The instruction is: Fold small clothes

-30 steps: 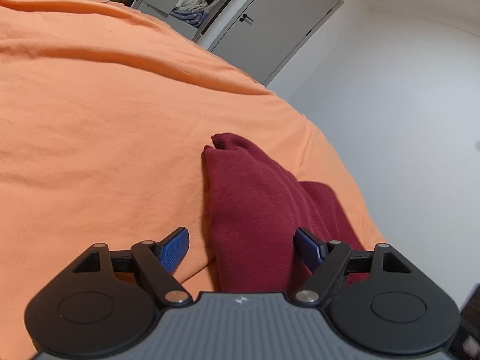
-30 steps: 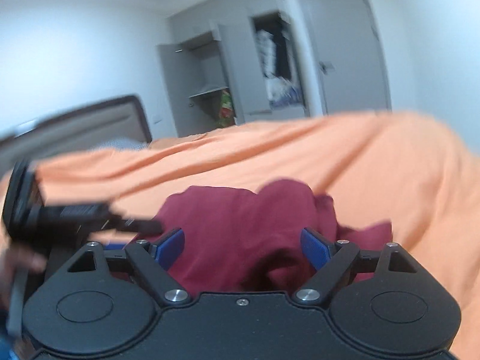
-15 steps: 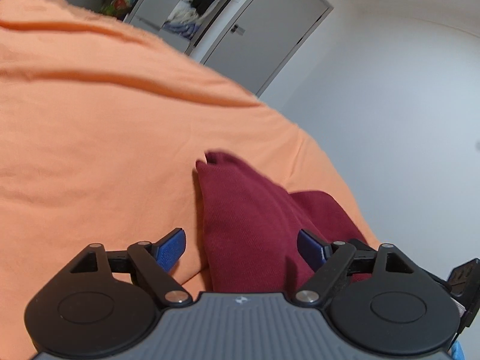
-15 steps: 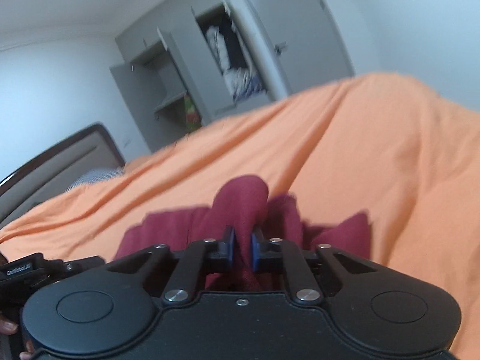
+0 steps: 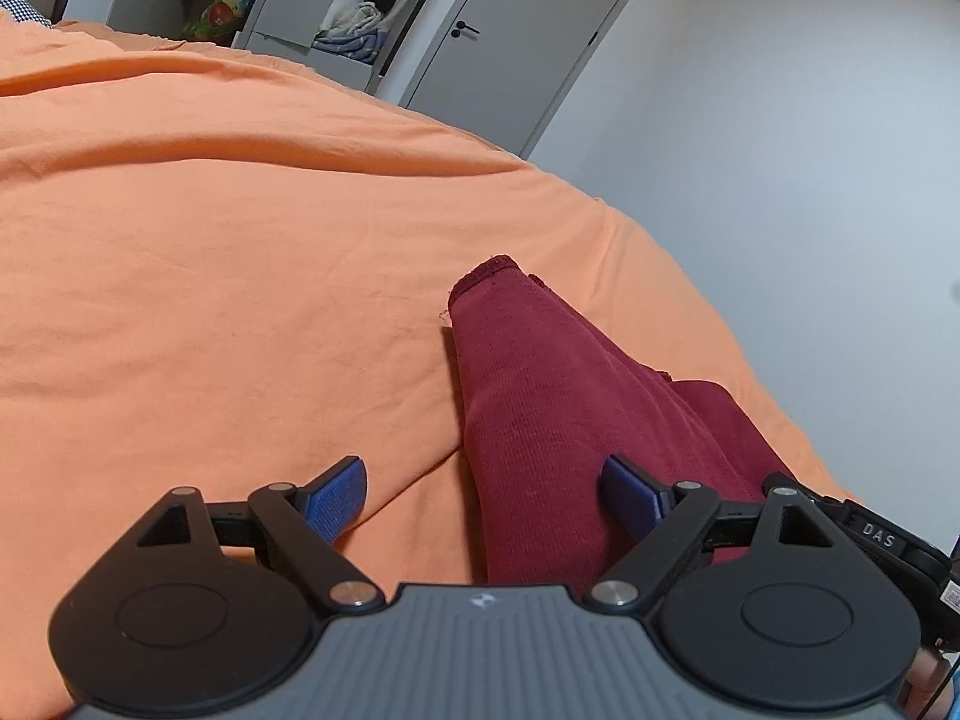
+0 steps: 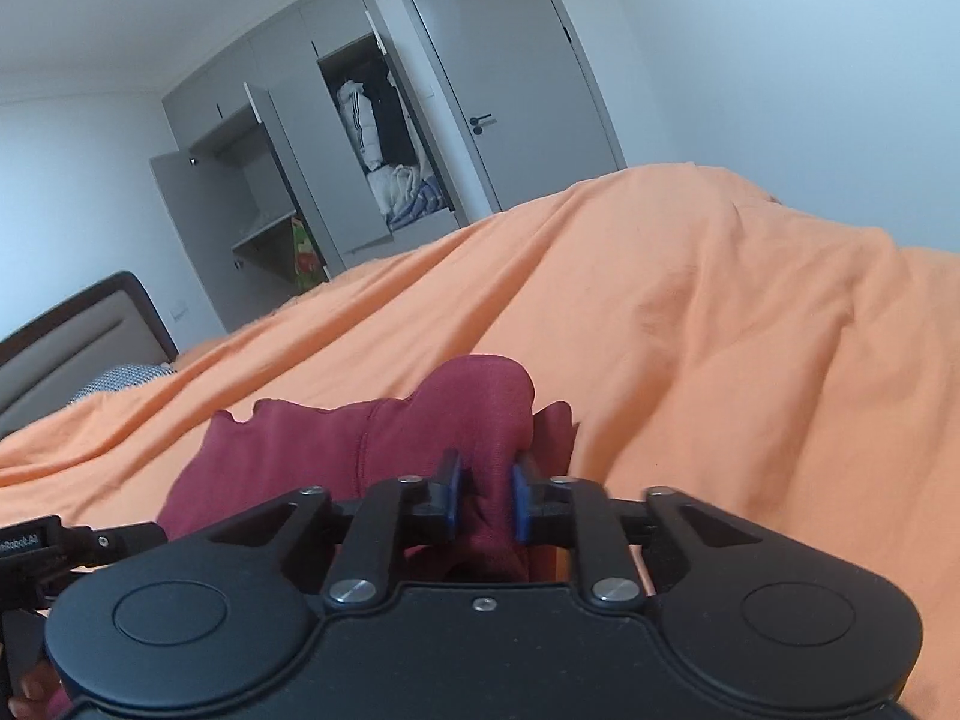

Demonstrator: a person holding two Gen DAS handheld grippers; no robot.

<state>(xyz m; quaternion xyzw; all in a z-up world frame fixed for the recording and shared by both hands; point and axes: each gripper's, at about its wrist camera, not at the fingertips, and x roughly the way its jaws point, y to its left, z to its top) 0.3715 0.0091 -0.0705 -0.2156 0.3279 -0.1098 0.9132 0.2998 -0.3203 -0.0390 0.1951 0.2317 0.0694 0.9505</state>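
A dark red garment (image 5: 540, 396) lies bunched on the orange bed cover (image 5: 210, 276). In the left wrist view my left gripper (image 5: 483, 489) stands open, its blue pads on either side of the garment's near end, not pinching it. In the right wrist view the same dark red garment (image 6: 336, 444) is gathered into a raised fold, and my right gripper (image 6: 485, 495) is shut on that fold, cloth squeezed between the blue pads. The other gripper's black body shows at the lower left edge there.
The orange bed cover (image 6: 720, 330) spreads wide in all directions, with a headboard (image 6: 78, 336) at the left. Behind stand an open grey wardrobe (image 6: 336, 138) with clothes inside and a closed grey door (image 6: 516, 72). The bed's edge drops off at the right in the left wrist view.
My right gripper went from open around the garment to shut on a fold of it and lifted slightly. The left gripper stayed open and shifted a little over the cloth.
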